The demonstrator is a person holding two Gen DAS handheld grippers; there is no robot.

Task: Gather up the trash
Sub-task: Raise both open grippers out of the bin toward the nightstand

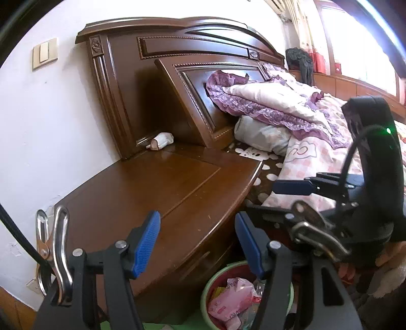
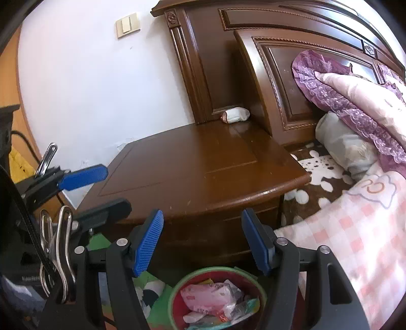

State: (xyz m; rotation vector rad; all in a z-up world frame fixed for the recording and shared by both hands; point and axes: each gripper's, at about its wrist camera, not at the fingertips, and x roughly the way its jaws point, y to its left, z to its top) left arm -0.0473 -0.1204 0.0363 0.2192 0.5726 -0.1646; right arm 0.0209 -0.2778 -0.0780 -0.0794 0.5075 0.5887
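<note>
Right wrist view, right tool [image 2: 200, 243] wide and empty, trash bin [image 2: 177, 286] just below, wrapper [image 2: 236, 114] far beyond.

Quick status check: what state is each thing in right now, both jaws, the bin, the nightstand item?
left gripper: jaws open, nothing between them
right gripper: jaws open, nothing between them
trash bin: upright on floor, holding wrappers
white wrapped item: lying on its side at nightstand's back edge
nightstand: drawers shut

A home bedroom, carved dark wooden headboard [image 1: 182, 50] against a white wall, unmade bed [image 1: 317, 152] with pink checked quilt and purple lace bedding beside it, matching nightstand [image 2: 203, 167] at its foot, light switch [image 2: 128, 24] left of it
</note>
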